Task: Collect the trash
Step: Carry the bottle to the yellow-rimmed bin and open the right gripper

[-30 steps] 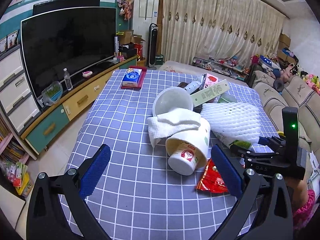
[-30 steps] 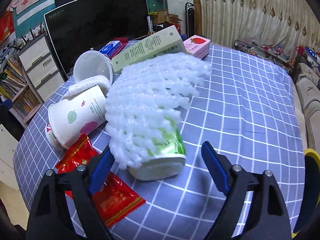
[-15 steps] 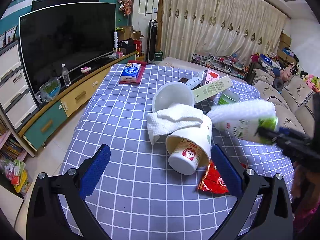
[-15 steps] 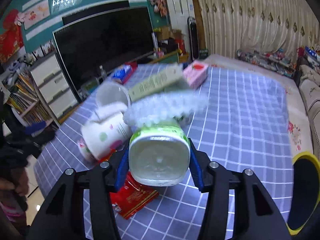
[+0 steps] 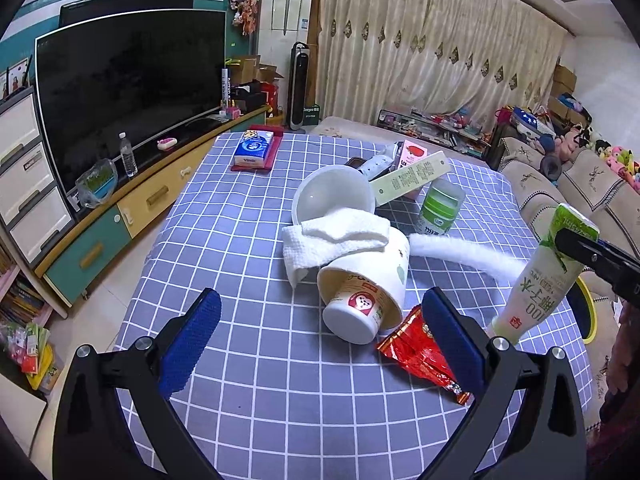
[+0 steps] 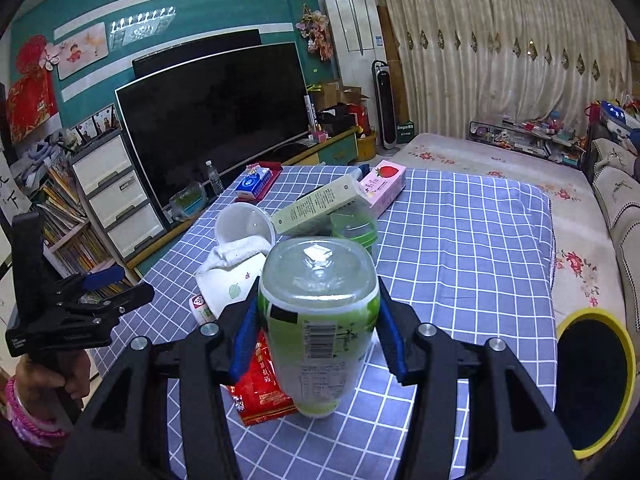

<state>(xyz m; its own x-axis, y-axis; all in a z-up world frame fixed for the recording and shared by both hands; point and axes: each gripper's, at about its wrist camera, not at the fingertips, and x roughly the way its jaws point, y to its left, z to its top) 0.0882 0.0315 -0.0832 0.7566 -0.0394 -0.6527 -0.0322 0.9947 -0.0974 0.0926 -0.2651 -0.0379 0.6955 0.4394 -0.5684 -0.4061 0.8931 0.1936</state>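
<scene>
- A green-and-white bottle (image 6: 318, 320) is clamped between the blue pads of the right gripper (image 6: 318, 334) and is held in the air above the checked tablecloth (image 6: 460, 240), its clear base turned toward the camera.
- On the bottle's label a barcode and fine print can be made out in the right wrist view; in the left wrist view the figure "100" and some Chinese characters are seen on its side, with a small red mark near the cap end.
- A blurred white foam net (image 5: 464, 260) is seen trailing from the bottle toward the pile in the left wrist view.
- The left gripper (image 5: 320, 344) is held with its jaws wide apart and nothing between them, low over the near part of the table.
- Beyond it, a paper cup (image 5: 368, 292) is seen lying on its side, with a second cup nested in its mouth, bearing a red emblem on its bottom; a white paper towel (image 5: 332, 240) is draped over it.
- A red foil wrapper (image 5: 420, 360) lies flat just beside the cup; its print cannot be read.
- Behind the cup a white bowl (image 5: 332, 196) is tipped on its side, and a long pale green box (image 5: 408, 178) with unreadable print is propped above it.
- A second green-lidded container (image 5: 440, 210) stands beside the box.
- A blue tissue pack (image 5: 254, 148), marked with what looks like "Vinda", rests at the far left of the table.
- A pink box (image 6: 384, 186) with a strawberry picture lies at the far end.
- A yellow-rimmed bin (image 6: 596, 380) is seen off the table's right edge.
</scene>
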